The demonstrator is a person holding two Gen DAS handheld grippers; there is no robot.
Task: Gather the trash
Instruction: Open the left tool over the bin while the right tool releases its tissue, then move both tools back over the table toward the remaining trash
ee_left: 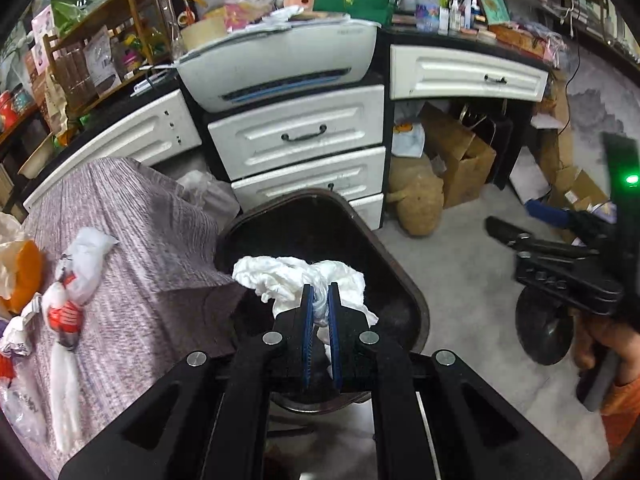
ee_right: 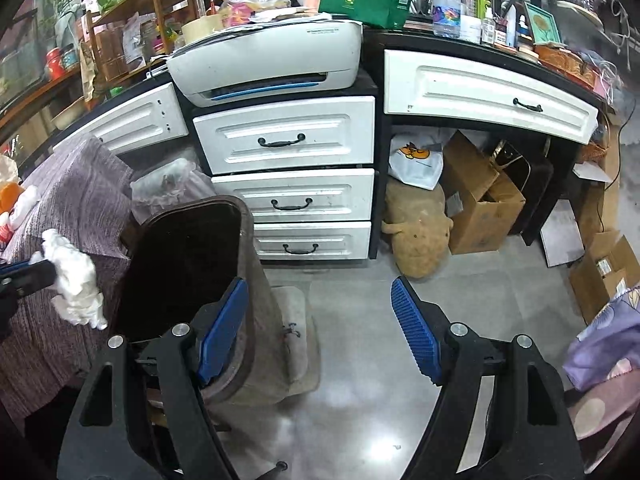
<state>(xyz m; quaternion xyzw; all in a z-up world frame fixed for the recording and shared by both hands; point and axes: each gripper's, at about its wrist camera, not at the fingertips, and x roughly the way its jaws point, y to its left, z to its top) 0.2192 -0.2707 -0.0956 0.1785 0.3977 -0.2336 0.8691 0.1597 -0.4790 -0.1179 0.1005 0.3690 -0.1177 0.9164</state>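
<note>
My left gripper (ee_left: 320,292) is shut on a crumpled white tissue (ee_left: 280,276) and holds it over the open mouth of a dark brown trash bin (ee_left: 404,300). In the right wrist view the same tissue (ee_right: 78,284) hangs from the left gripper (ee_right: 52,270) beside the bin (ee_right: 256,288), over the purple cover. My right gripper (ee_right: 318,300) is open and empty above the grey floor, just right of the bin. It also shows in the left wrist view (ee_left: 508,228). More wrappers (ee_left: 68,292) lie on the purple cover (ee_left: 132,232) at left.
A white drawer cabinet (ee_right: 296,196) with a printer (ee_right: 272,56) on top stands behind the bin. Cardboard boxes (ee_right: 480,204) and a tan plush toy (ee_right: 420,236) sit under the desk. A cluttered wooden shelf (ee_right: 140,28) is at back left.
</note>
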